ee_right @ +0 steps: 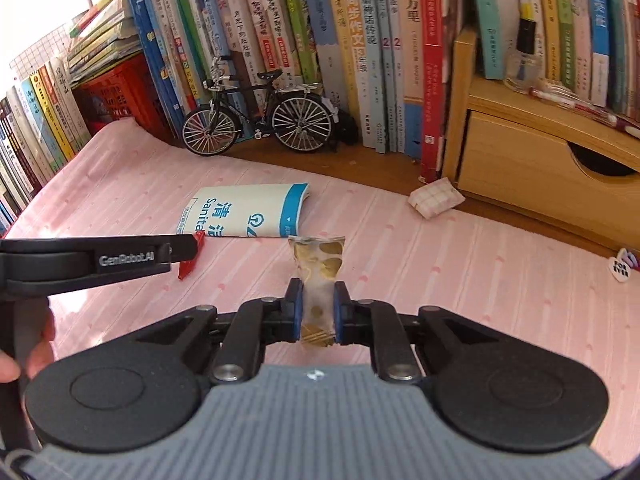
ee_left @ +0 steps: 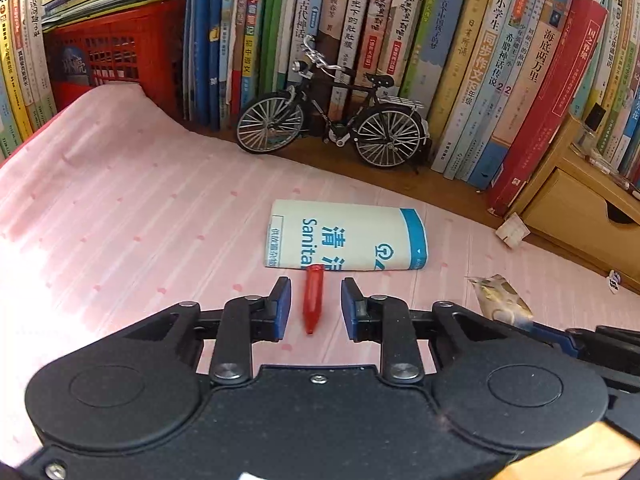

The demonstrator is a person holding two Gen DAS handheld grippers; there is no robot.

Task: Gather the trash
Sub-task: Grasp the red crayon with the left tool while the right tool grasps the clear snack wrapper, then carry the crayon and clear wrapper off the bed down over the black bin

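Note:
A red plastic cap (ee_left: pixel 313 300) lies on the pink striped mat (ee_left: pixel 120 220), pointing away from me. My left gripper (ee_left: pixel 316 282) is open, a finger on each side of the cap with a gap to both. Just beyond lies a white and blue paper bag (ee_left: pixel 348 240) on its side. My right gripper (ee_right: pixel 318 284) is shut on a clear wrapper with gold print (ee_right: pixel 320 264), held upright above the mat. The right wrist view shows the left gripper (ee_right: pixel 192 249) from the side, over the red cap (ee_right: pixel 189 266) and next to the paper bag (ee_right: pixel 248 212).
A small checked packet (ee_right: pixel 436 198) lies by the wooden drawer unit (ee_right: pixel 532 176). A heart sticker (ee_right: pixel 622 266) sits at the mat's right edge. A model bicycle (ee_right: pixel 260 120) stands before a row of books (ee_right: pixel 360 40); a red crate (ee_left: pixel 116 60) is back left.

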